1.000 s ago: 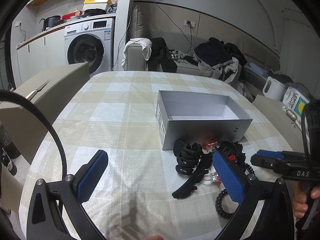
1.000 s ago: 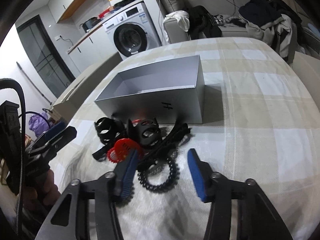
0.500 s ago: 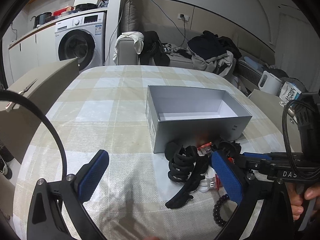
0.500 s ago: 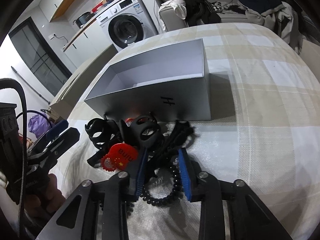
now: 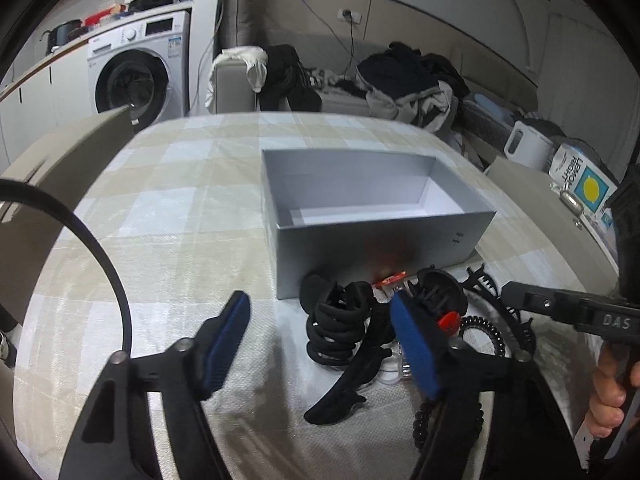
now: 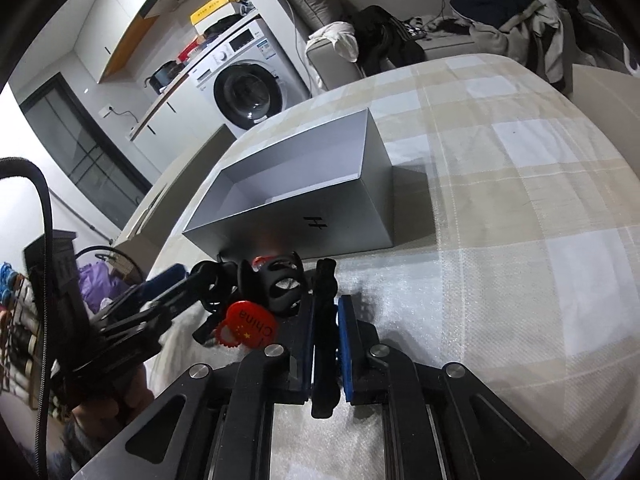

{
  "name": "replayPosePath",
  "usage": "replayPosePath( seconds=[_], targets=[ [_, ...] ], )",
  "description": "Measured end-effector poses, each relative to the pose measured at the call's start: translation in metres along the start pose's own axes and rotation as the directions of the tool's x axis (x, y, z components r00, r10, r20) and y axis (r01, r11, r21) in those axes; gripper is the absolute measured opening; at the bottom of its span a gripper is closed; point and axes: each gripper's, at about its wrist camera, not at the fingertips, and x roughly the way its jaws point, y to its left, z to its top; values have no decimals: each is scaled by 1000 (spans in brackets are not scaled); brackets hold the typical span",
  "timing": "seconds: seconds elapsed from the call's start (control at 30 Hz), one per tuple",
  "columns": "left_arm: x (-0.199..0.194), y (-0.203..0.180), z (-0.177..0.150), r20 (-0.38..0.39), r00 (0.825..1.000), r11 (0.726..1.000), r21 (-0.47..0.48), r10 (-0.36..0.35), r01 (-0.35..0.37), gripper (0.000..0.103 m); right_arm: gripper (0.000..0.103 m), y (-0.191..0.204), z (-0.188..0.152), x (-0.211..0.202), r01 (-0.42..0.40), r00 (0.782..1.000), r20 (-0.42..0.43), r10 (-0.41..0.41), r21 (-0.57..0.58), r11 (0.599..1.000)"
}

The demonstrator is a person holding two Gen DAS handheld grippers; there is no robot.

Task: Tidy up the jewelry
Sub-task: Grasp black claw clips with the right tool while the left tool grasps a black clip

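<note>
You are squeezing the black hair clip [image 6: 324,320] in your right gripper [image 6: 325,344] jaws, left gripper [image 5: 320,344] jaws apart, so lift slowly toward the gray box [image 6: 340,220].

The box [image 5: 376,236] was plain silver-grey with a small black mark on its side. The tablecloth [image 5: 168,216] showed a beige, white and pale-blue check. Blue pads [image 6: 345,344] lined both grippers; the hair pieces [image 5: 340,328] were mostly black, one clip [image 6: 248,326] red.

Checked table [image 5: 168,216]: grey box [image 5: 376,248], hair accessories [image 5: 348,332].
</note>
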Motion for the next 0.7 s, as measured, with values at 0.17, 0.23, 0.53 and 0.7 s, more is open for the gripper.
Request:
replayPosePath(
  seconds=[0.17, 0.23, 0.53, 0.7],
  targets=[
    [3, -5, 0, -20, 1000, 1000, 11, -23, 23, 29, 10, -1, 2, -4, -8, 1000, 17, 8, -5, 1000],
    [2, -7, -1, -22, 999, 999, 23, -23, 24, 25, 10, -1, 3, -6, -8, 1000, 22, 8, -7, 1000],
    [-15, -9, -7, 24, 1000, 999, 33, 3, -4, 20, 10, 5, 6, -14, -16, 998, 58, 17, -23, 1000],
    [-31, -6, -6, 82, 997, 1000, 13, 3, -4, 20, 10, 11, 9, -19, -20, 997, 78, 23, -40, 999]
  ],
)
